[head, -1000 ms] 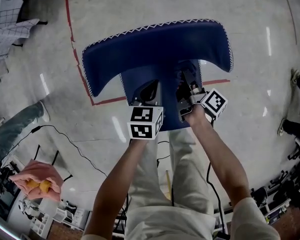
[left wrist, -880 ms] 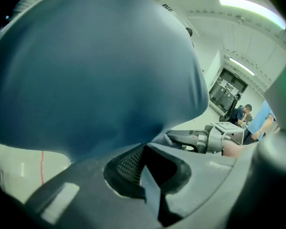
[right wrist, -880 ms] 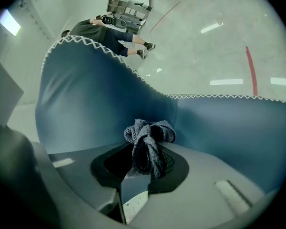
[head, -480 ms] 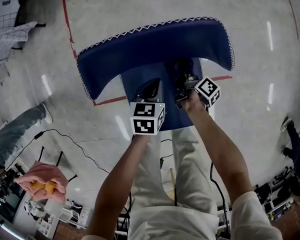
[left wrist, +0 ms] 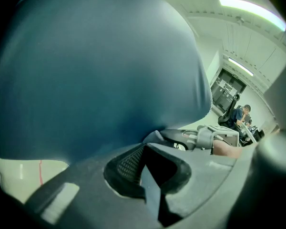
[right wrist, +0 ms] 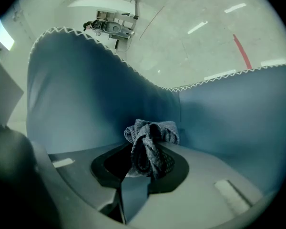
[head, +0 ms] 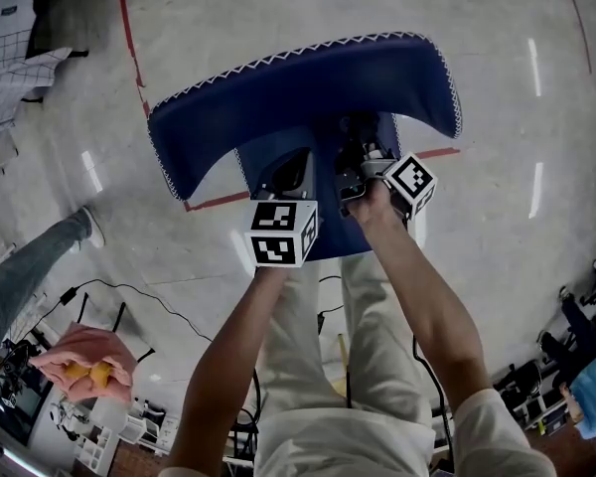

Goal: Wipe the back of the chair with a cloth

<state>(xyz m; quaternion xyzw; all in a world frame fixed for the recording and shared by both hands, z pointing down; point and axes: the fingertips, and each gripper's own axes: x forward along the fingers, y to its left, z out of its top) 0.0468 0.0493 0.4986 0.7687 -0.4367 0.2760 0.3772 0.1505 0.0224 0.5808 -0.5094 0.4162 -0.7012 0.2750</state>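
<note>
At 12 o'clock from both hands, blue chair back [head: 308, 87] spans wide. L gripper [head: 290, 175], at 9 o'clock of R gripper [head: 356, 167]: jaws clenched, empty. R jaws grasp bunched grey cloth [right wrist: 150, 147], right up against chair back.

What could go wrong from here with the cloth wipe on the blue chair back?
1. The cloth is a small bunched wad pinched in the right gripper; it could slip out, or bare jaw tips may scrape the chair back.
2. The left gripper sits close to the upholstery holding nothing, so the chair may shift under wiping pressure.
3. A cable lies on the floor near the person's legs: possible snag.
</note>
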